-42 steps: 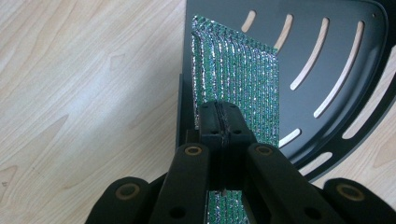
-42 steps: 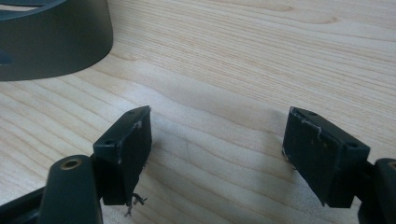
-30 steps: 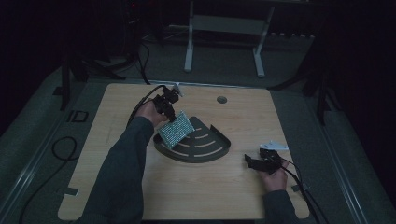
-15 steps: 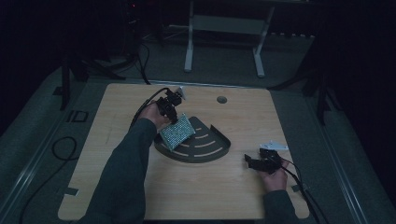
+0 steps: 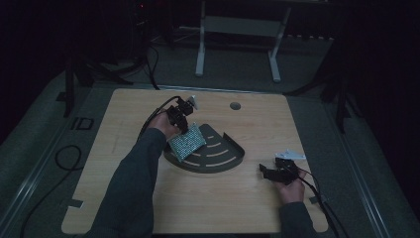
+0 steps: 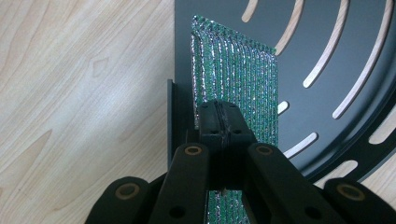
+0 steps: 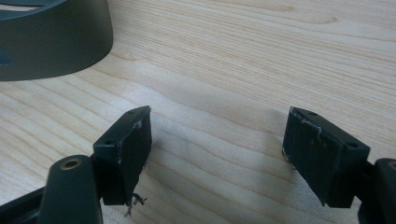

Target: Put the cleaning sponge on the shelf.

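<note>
A glittery green sponge cloth (image 5: 186,142) hangs over the left edge of a dark slotted tray (image 5: 225,159) on the wooden table. My left gripper (image 5: 182,124) is shut on the cloth's near edge; in the left gripper view the pads (image 6: 219,122) pinch the cloth (image 6: 238,74) above the tray's floor (image 6: 327,42) and beside its straight wall. My right gripper (image 5: 270,173) rests open near the table's right front, its pads (image 7: 133,140) wide apart over bare wood, with nothing between them. The tray's curved wall (image 7: 51,42) lies to its upper left.
A round hole (image 5: 235,105) sits in the table (image 5: 148,198) behind the tray. Cables trail from both grippers. A white frame stands on the dark floor beyond the table's far edge.
My left hand has shifted slightly toward the tray with the cloth still gripped. The right hand has kept still.
</note>
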